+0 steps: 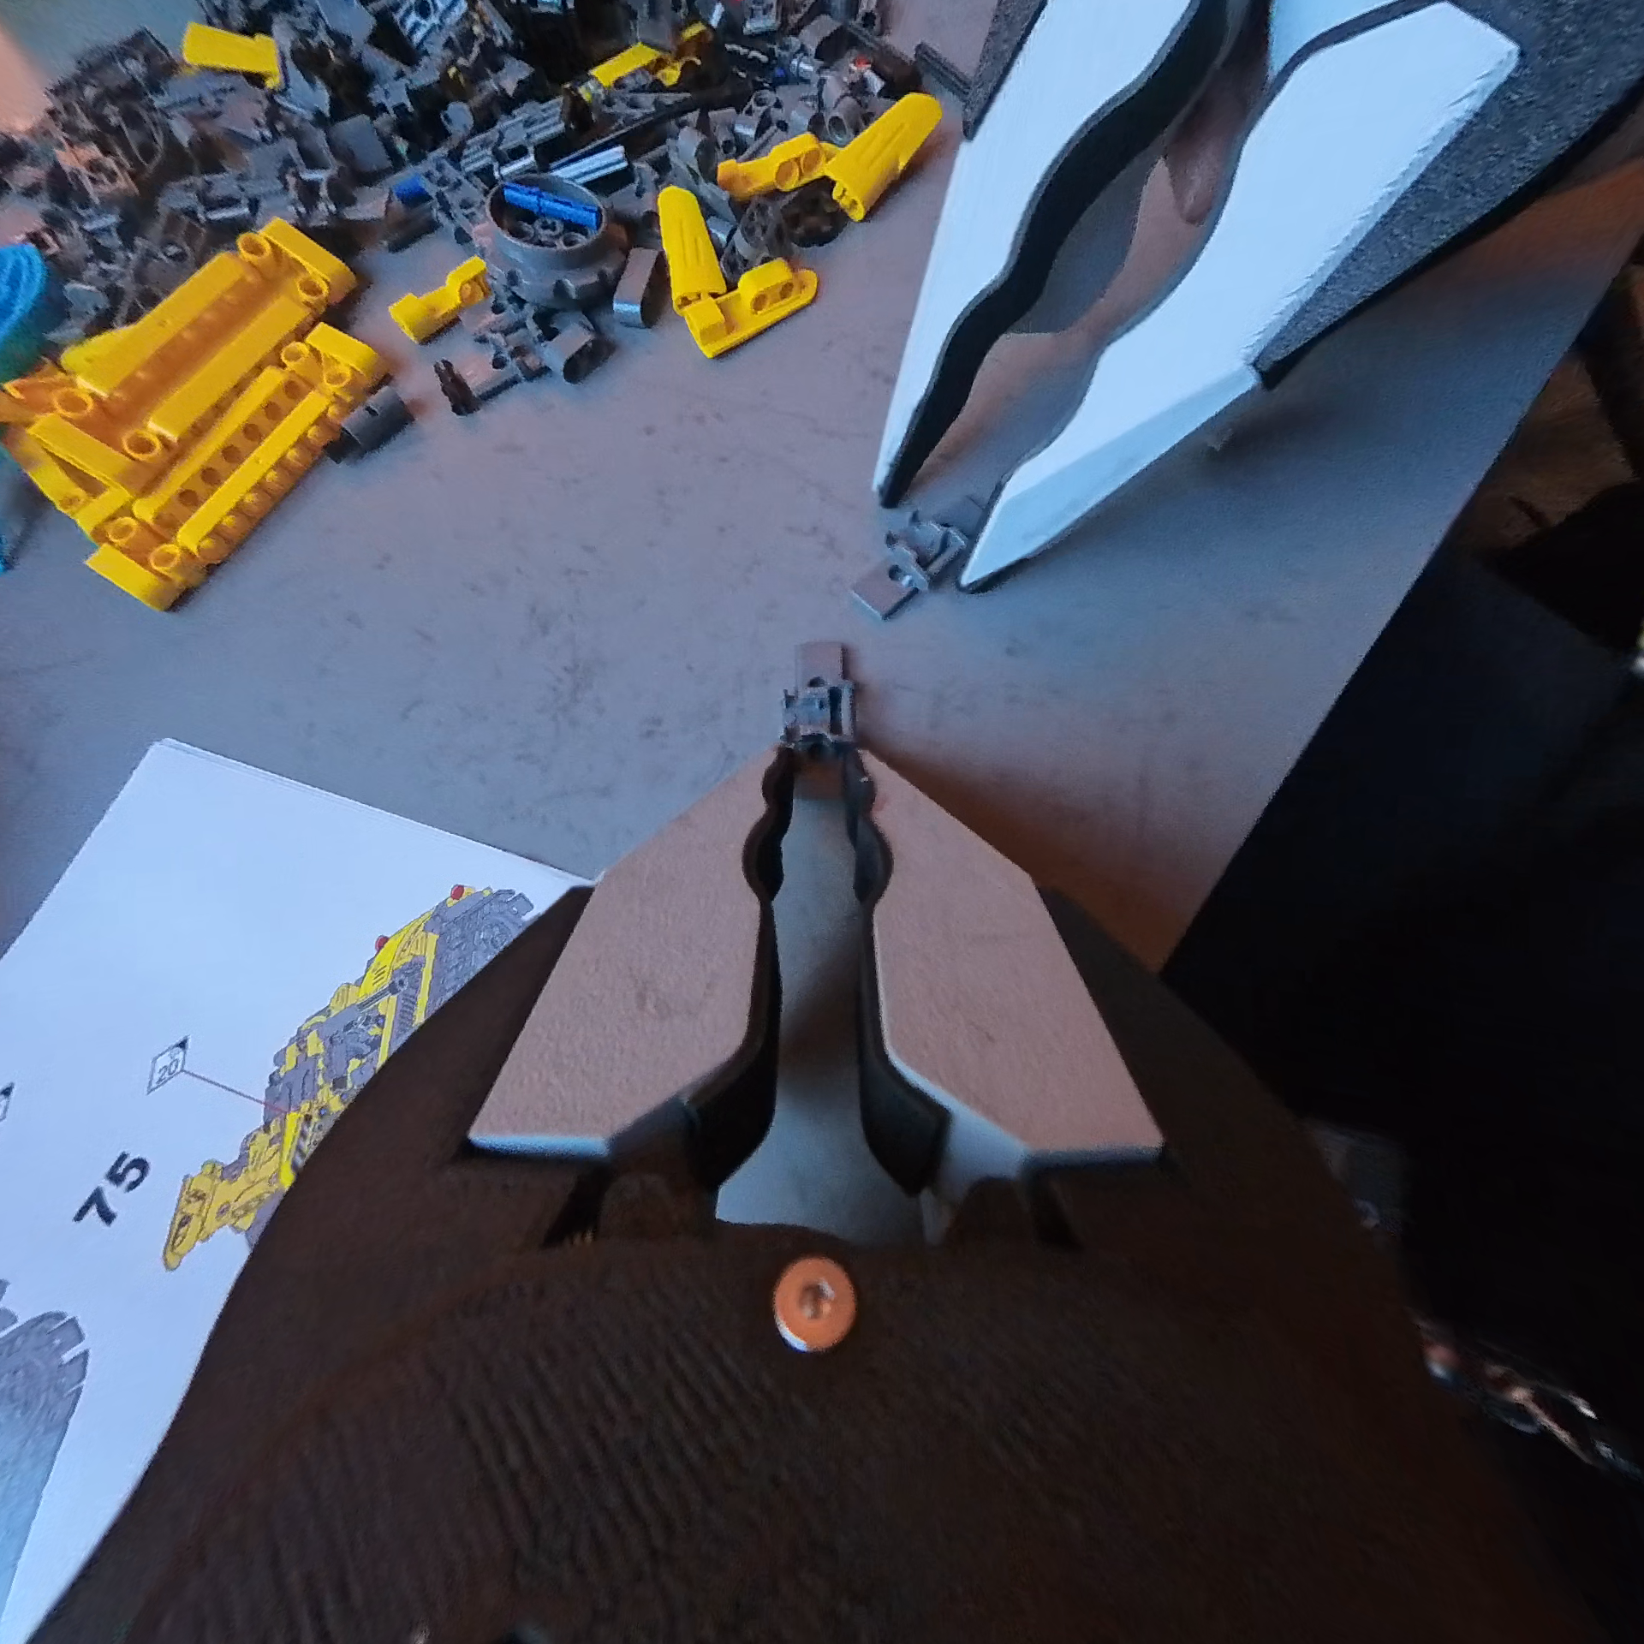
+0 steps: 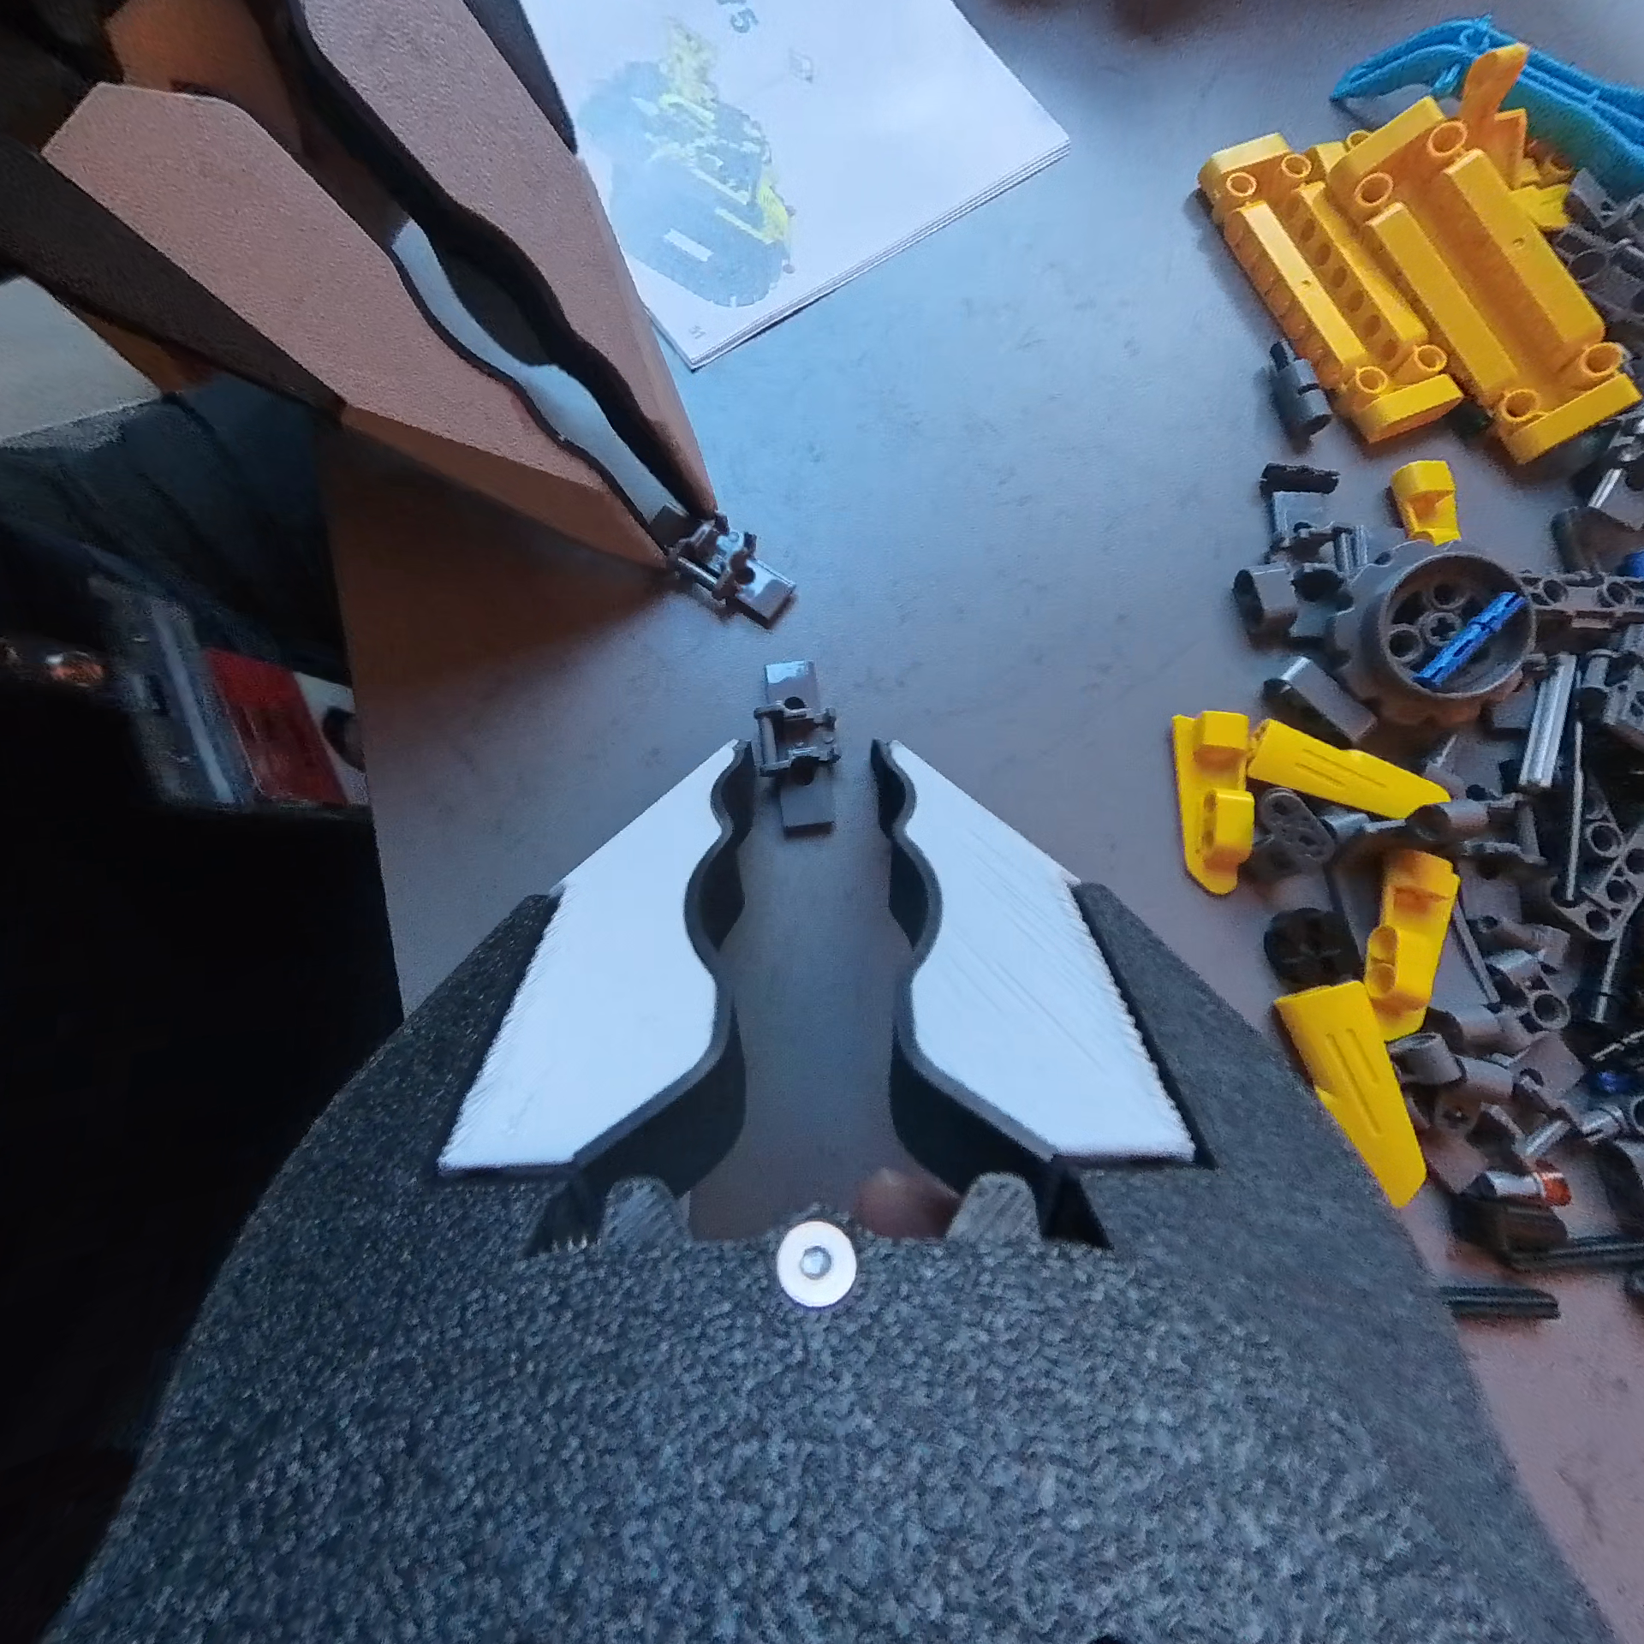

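Note:
My left gripper (image 1: 820, 754), with tan fingers, is shut on a small grey track-link piece (image 1: 818, 703) and holds it at the grey table (image 1: 569, 640). It also shows in the right wrist view (image 2: 689, 534) at the upper left, gripping that piece (image 2: 734, 574). My right gripper (image 2: 807, 749), with white fingers, is open. A second grey track-link piece (image 2: 794, 756) lies on the table between its tips, touching neither finger. In the left wrist view the right gripper (image 1: 930, 538) stands upper right over that piece (image 1: 912, 560). The two pieces are a short gap apart.
An open instruction booklet (image 1: 205, 934) lies beside the left gripper. A heap of yellow beams (image 1: 196, 418) and grey parts, with a round grey hub (image 1: 552, 240), fills the far side, seen at the right in the right wrist view (image 2: 1441, 294). The table edge (image 1: 1334, 676) runs close by. Tip to tip, the grippers are about 6 cm apart.

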A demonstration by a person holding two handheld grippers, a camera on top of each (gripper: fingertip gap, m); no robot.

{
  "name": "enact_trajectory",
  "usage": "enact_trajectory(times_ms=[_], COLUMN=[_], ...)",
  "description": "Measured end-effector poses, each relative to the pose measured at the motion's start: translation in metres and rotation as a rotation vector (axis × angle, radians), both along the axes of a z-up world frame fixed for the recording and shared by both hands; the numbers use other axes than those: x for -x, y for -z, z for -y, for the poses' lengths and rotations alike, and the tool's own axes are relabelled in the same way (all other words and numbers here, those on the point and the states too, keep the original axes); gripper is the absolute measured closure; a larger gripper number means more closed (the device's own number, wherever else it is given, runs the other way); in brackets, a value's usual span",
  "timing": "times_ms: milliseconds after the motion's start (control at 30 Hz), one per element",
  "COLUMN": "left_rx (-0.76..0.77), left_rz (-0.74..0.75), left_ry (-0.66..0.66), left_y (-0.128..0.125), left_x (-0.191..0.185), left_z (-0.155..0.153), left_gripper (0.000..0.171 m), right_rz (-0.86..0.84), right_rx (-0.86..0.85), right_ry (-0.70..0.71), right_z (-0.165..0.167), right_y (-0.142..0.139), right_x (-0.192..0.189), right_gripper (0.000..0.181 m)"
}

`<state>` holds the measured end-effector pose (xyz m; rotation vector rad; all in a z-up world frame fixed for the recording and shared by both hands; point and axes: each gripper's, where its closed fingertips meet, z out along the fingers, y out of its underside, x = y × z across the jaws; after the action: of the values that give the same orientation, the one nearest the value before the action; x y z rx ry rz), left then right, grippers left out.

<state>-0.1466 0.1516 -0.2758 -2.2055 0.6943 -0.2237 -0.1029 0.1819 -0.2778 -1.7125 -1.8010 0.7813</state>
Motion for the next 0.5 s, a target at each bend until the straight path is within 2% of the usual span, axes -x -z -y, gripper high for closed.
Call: enact_trajectory(times_ms=[67, 167, 233, 400, 500], left_rx=[-0.005, 0.075, 0.114, 0.189, 0.133], left_rz=[-0.004, 0.059, 0.089, 0.174, 0.112], left_ry=[0.072, 0.261, 0.332, 0.347, 0.342], left_y=[0.000, 0.001, 0.001, 0.000, 0.001], left_x=[-0.007, -0.022, -0.025, -0.025, -0.024], left_z=[0.006, 0.025, 0.032, 0.033, 0.032], left_gripper=[0.164, 0.164, 0.164, 0.164, 0.164], right_rz=[-0.007, -0.010, -0.016, -0.018, -0.018], right_rx=[-0.008, -0.029, -0.034, 0.012, 0.018], right_ry=[-0.021, -0.032, -0.031, -0.033, -0.031], right_z=[0.003, 0.004, 0.003, 0.003, 0.003], right_y=[0.000, 0.000, -0.001, 0.000, 0.000], right_x=[-0.001, 0.000, -0.001, -0.001, -0.001], right_gripper=[0.164, 0.164, 0.164, 0.164, 0.164])
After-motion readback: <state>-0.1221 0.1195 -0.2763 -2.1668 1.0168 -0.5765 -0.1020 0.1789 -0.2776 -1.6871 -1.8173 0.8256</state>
